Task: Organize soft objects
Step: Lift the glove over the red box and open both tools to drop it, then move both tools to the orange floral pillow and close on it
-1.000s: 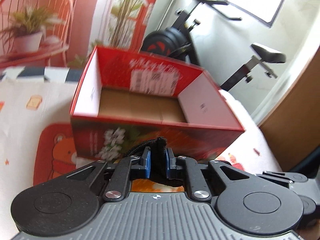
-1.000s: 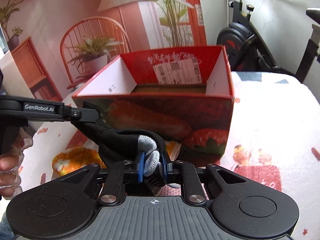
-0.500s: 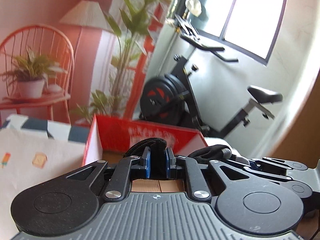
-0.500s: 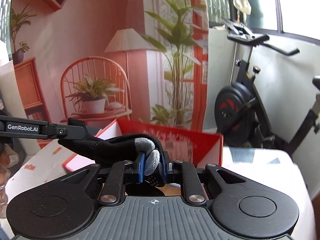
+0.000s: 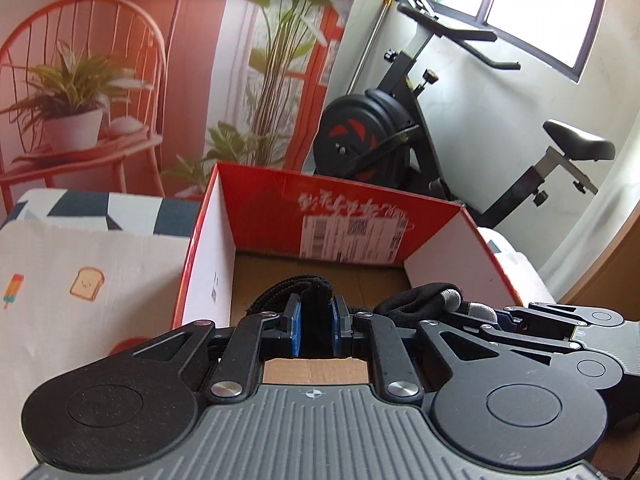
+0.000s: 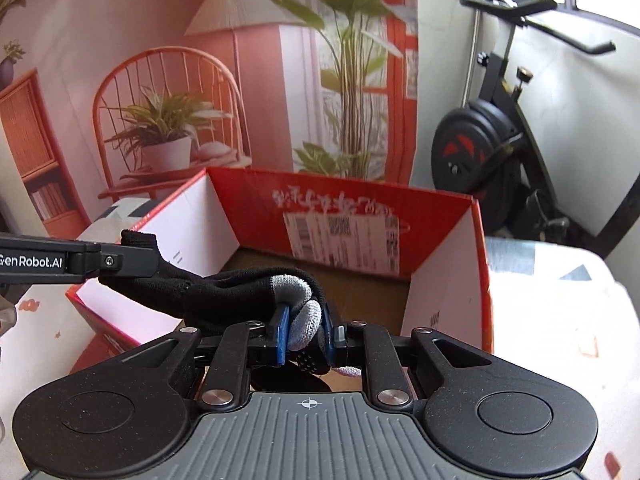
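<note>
Both grippers are carrying the black glove (image 6: 224, 288) forward over the red cardboard box (image 5: 360, 216); left gripper (image 5: 315, 330) clamping its cuff, right gripper (image 6: 303, 334) pinching the fingertips, ready for dropping inside.

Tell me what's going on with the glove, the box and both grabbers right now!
Glove: off the table, stretched between both grippers over the box.
Box: open on top, upright; the part of its floor that shows is bare.
Left gripper: fingers shut on the glove's black cuff end.
Right gripper: fingers shut on the glove's grey fingertips.
</note>
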`<control>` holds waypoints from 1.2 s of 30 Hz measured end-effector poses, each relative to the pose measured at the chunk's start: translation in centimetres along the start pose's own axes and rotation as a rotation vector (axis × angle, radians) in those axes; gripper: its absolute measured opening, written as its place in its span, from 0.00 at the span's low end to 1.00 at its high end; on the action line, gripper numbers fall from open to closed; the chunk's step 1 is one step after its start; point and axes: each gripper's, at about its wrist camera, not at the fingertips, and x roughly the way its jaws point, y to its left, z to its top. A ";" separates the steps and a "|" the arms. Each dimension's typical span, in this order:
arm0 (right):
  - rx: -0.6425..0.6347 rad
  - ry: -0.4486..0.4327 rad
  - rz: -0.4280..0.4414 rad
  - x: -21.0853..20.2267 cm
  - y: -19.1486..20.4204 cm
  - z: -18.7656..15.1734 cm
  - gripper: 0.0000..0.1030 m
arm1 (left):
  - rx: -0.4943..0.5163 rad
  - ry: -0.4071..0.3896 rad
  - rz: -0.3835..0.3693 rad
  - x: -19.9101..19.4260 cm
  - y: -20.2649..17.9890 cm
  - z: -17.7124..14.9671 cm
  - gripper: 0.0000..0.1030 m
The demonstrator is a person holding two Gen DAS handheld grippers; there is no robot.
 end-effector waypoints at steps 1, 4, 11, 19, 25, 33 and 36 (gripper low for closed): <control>0.013 0.007 0.005 0.2 -0.1 -0.3 0.16 | -0.003 0.008 0.002 0.1 0.1 -0.1 0.16; 0.030 0.018 0.012 0.3 0.0 -1.5 0.17 | 0.002 0.023 0.012 0.3 0.5 -0.2 0.17; 0.054 0.018 -0.023 -0.2 -0.5 -2.4 0.26 | 0.020 0.021 0.035 -0.6 0.6 -1.1 0.53; 0.111 -0.061 -0.022 -4.5 -0.8 -3.6 0.30 | 0.072 0.018 0.021 -4.2 0.5 -2.4 0.53; 0.167 -0.081 0.006 -7.4 -0.8 -5.6 0.32 | 0.033 0.044 0.010 -6.0 1.6 -5.0 0.55; 0.217 -0.003 0.060 -7.8 -0.1 -9.6 0.36 | -0.080 0.085 0.058 -6.4 3.9 -8.8 0.55; 0.238 0.033 0.076 -7.5 0.0 -10.9 0.39 | -0.127 0.101 0.046 -6.3 4.4 -9.8 0.55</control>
